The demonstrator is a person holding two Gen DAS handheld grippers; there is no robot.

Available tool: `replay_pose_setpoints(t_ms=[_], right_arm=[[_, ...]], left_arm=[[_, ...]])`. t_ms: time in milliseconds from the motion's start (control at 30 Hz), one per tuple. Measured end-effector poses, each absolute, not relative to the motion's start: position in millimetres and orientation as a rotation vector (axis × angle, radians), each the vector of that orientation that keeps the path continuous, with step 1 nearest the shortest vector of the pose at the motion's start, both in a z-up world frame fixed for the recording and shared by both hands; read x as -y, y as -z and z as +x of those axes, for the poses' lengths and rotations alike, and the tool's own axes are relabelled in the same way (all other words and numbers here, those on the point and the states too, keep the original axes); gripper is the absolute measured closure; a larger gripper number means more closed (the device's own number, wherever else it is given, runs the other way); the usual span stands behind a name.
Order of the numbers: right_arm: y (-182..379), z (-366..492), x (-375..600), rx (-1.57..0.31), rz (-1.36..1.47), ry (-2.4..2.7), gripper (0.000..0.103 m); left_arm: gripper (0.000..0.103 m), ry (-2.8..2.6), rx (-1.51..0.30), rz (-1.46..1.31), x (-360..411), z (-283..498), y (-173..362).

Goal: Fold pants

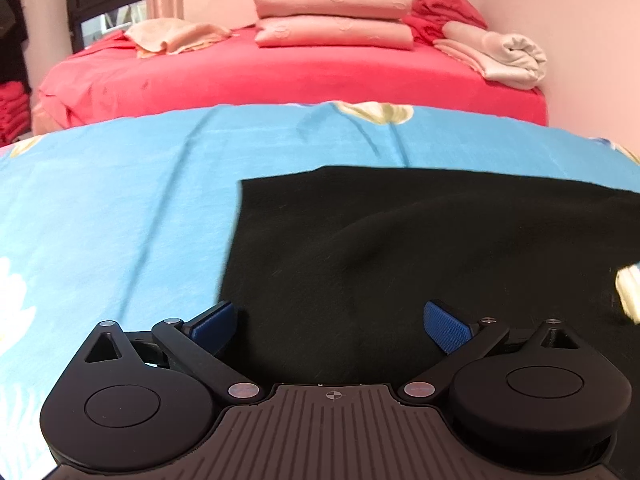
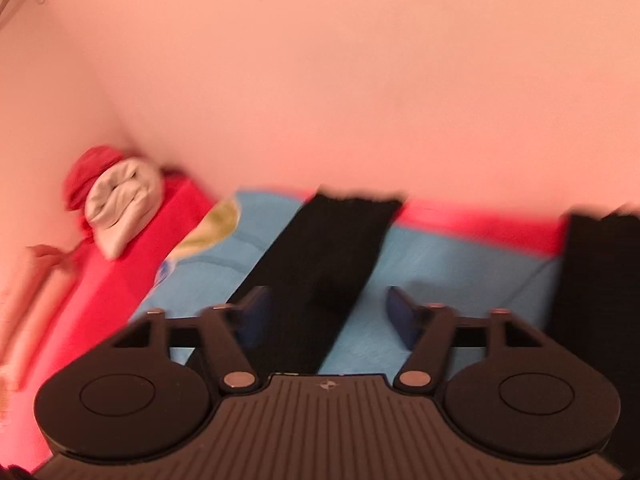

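black pants [image 1: 420, 248] flat on blue sheet [image 1: 120, 208], under left hand-held gripper [image 1: 334, 324], released, right hand-held gripper [image 2: 328, 312] released too

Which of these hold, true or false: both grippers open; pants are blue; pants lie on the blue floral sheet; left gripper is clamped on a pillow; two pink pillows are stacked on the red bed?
1. Both grippers open: true. The left gripper and right gripper stand spread, gripping nothing.
2. Pants are blue: false. The pants are black.
3. Pants lie on the blue floral sheet: true.
4. Left gripper clamped on a pillow: false. It hangs over the pants.
5. Two pink pillows stacked on the red bed: true.
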State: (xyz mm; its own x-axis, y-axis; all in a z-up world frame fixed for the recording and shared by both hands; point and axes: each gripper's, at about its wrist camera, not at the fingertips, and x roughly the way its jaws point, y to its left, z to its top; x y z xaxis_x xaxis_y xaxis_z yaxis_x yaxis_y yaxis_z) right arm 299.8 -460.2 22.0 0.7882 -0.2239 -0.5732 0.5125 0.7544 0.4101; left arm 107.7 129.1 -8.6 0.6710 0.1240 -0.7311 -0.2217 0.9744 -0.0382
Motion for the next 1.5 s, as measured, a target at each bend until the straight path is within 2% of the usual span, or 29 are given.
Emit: replay_pose_setpoints(t_ms=[133,267,367,433,567,633,700,733,800,833,967,1000,1100,1167,1200,1233,1300,1400,1500], right_arm=[[-50,289,378,-0.528,0.329,0.142,0.036],[-60,284,227,-0.591,-0.026,-0.384,0.036],[-49,265,113,-0.613,-0.267,-0.705,0.041],[-37,254,44,-0.614,-0.410,-0.851,0.050],[-12,250,-58,-0.594,-0.610,-0.998,0.049],[2,249,-90,-0.591,-0.699,-1.019,0.035],[16,251,-103,-0.614,-0.733,-1.018,0.036],[18,255,-105,-0.630,-0.686,-1.029,0.057],[15,269,-108,-0.750,-0.514,-1.028,0.087],[11,267,-112,-0.726,-0.522,-0.997,0.090],[16,267,-134,-0.689,-0.506,-0.926,0.090],[18,269,-138,-0.677,-0.475,-0.912,0.100],[28,275,-147,-0.715,-0.446,-0.896,0.100],[15,268,-143,-0.719,-0.504,-0.901,0.091],[5,263,-132,-0.700,-0.502,-0.908,0.078],[-8,258,-117,-0.676,-0.477,-0.904,0.059],[-39,246,-75,-0.669,-0.400,-0.891,0.039],[-66,218,-11,-0.658,-0.346,-0.906,0.039],[-66,179,39,-0.693,-0.355,-0.924,0.039]], left_arm=[[0.000,-0.195,-0.817,-0.157,-133,72,11],[0.000,-0.205,-0.792,-0.212,-130,44,12],[0.000,-0.186,-0.787,-0.205,-125,27,12],[0.000,-0.184,-0.775,-0.183,-121,18,14],[0.000,-0.173,-0.754,-0.209,-124,16,16],[0.000,-0.167,-0.745,-0.218,-126,14,16],[0.000,-0.160,-0.739,-0.225,-127,14,17],[0.000,-0.158,-0.737,-0.229,-128,13,17],[0.000,-0.156,-0.733,-0.233,-128,13,17],[0.000,-0.154,-0.731,-0.234,-127,14,17],[0.000,-0.154,-0.727,-0.233,-125,15,17],[0.000,-0.153,-0.724,-0.237,-125,14,17],[0.000,-0.153,-0.719,-0.257,-128,12,17],[0.000,-0.172,-0.720,-0.284,-133,10,17],[0.000,-0.177,-0.722,-0.308,-137,9,17],[0.000,-0.177,-0.721,-0.332,-141,8,17],[0.000,-0.205,-0.722,-0.348,-148,8,16],[0.000,-0.296,-0.773,-0.307,-151,11,17],[0.000,-0.312,-0.797,-0.302,-156,12,13]])
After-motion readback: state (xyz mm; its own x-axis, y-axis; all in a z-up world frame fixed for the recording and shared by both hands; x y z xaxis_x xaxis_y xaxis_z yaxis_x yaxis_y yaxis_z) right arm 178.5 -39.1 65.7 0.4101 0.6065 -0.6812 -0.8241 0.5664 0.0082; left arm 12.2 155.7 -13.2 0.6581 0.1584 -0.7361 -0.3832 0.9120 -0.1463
